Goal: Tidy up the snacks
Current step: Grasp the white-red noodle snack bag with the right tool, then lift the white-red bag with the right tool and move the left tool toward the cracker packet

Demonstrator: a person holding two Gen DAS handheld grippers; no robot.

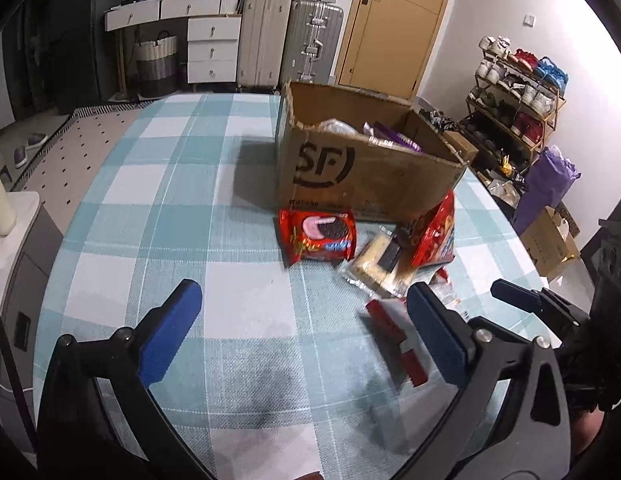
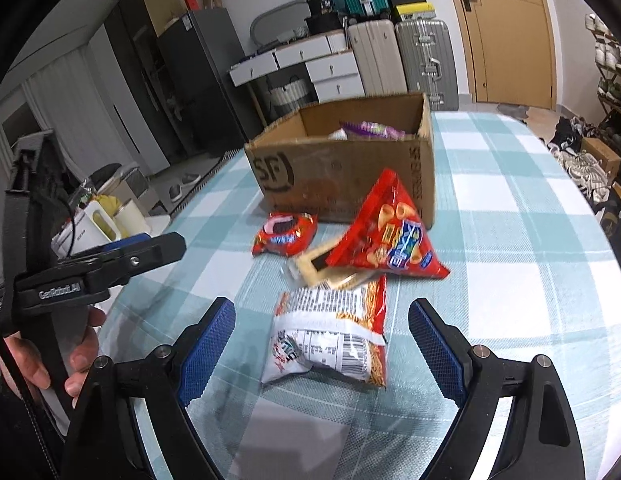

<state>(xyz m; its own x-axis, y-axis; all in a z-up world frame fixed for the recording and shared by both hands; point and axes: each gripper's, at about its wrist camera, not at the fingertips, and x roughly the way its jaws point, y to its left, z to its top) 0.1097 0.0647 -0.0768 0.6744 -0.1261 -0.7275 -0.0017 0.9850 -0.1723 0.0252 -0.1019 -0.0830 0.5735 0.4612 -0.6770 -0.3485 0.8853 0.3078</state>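
- Step in hand, as judged: approach for a pick; loose snacks lie on the checked tablecloth (image 2: 510,200) near the cardboard box (image 2: 342,176), which already holds packets.
- Right gripper (image 2: 322,340): jaws apart, straddling the white-backed noodle packet (image 2: 330,336), not pressing it.
- Left gripper (image 1: 298,328): jaws wide apart, empty, above bare cloth left of the snacks.
- Red biscuit pack (image 1: 318,236) and red triangular bag (image 2: 390,236) sit just before the box.
- Next move calls for closing on the noodle packet, then lifting it over the box wall.

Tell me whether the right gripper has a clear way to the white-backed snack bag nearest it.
Probably yes. The right gripper is open, and the white-backed snack bag lies flat on the tablecloth right ahead between its fingers, with nothing on top of it.
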